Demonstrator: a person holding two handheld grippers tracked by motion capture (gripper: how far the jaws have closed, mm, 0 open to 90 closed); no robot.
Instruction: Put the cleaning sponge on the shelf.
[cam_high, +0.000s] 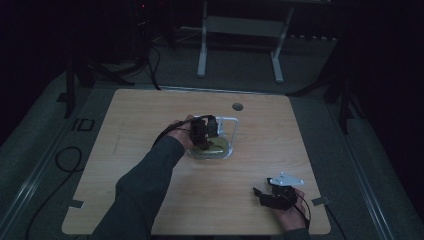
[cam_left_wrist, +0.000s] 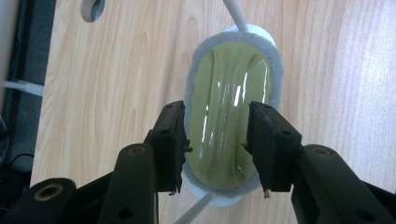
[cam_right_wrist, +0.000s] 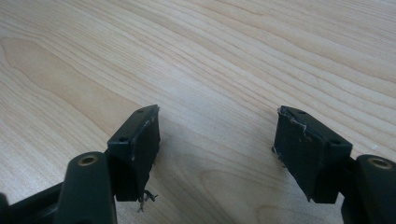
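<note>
An olive-green sponge (cam_left_wrist: 229, 79) with a grey fuzzy rim lies on a white wire holder (cam_left_wrist: 256, 31) at the middle of the wooden table (cam_high: 150, 115). My left gripper (cam_left_wrist: 217, 135) comes down over the sponge, its jaws pressing both long sides so that the shiny green top wrinkles lengthwise. From above, the left gripper (cam_high: 205, 131) sits over the sponge (cam_high: 217, 148) and holder (cam_high: 232, 120), with a dark sleeve behind it. My right gripper (cam_high: 262, 187) rests low near the table's front right corner. Its jaws (cam_right_wrist: 217, 130) stand wide apart with only bare wood between them.
A round cable hole (cam_high: 237, 106) lies in the table just behind the holder. A white frame stand (cam_high: 202, 50) is on the floor beyond the table, and black cables (cam_high: 65, 160) trail at the left. The room around is dark.
</note>
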